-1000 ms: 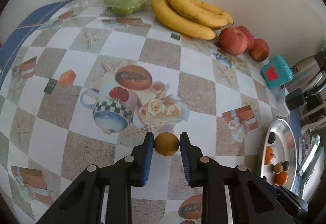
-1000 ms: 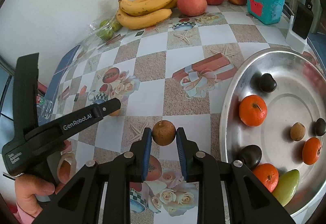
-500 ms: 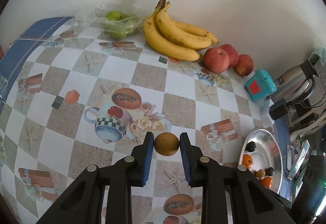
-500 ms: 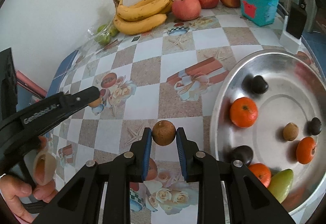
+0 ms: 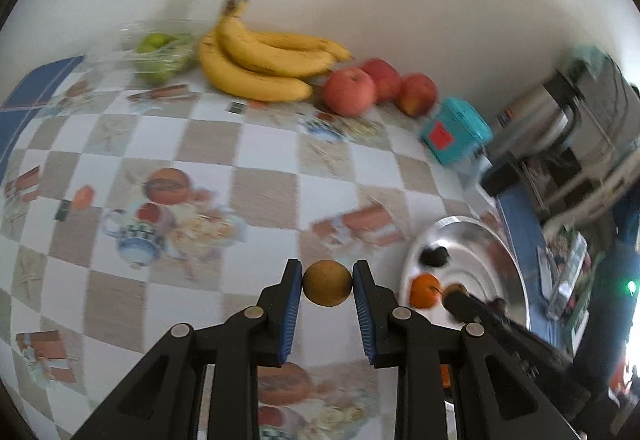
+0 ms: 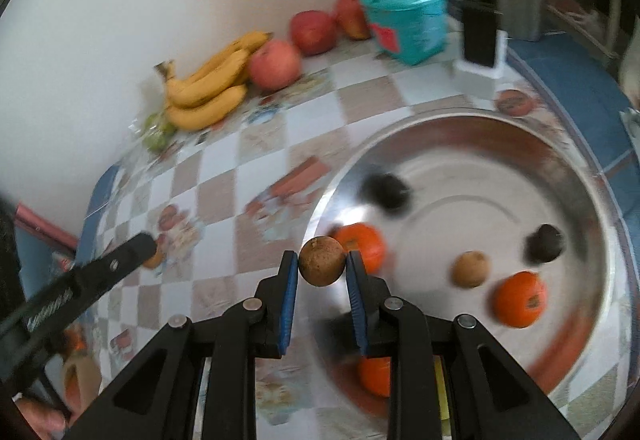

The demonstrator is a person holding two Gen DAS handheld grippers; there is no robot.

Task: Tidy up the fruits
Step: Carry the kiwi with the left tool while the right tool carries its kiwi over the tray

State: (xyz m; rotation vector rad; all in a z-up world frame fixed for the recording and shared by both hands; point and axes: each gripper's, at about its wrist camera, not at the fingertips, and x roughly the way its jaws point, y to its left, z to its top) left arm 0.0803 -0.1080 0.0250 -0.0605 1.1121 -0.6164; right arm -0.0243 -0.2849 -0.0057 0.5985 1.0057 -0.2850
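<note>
Your left gripper (image 5: 327,289) has its jaws pinching a small round yellow-brown fruit (image 5: 327,288) at the tips, held up above the checkered counter (image 5: 264,196). Your right gripper (image 6: 322,267) has its jaws pinching a rough brown fruit (image 6: 322,266) the same way, and it hangs over the near left rim of the steel tray (image 6: 596,200).

In the tray, seen from the right wrist, lie an orange (image 6: 364,246) just behind the held brown fruit, a second orange (image 6: 519,299) to the right, a third (image 6: 374,376) partly hidden under the right gripper, a small brown fruit (image 6: 471,269) and two dark fruits (image 6: 386,191) (image 6: 545,243).

Along the far wall sit a bag of green fruit (image 5: 162,52), a bunch of bananas (image 5: 264,68), three red apples (image 5: 350,91) and a teal box (image 5: 456,136), left to right. In the left wrist view the tray lies at the right, with the tip of your right gripper in front of it.
</note>
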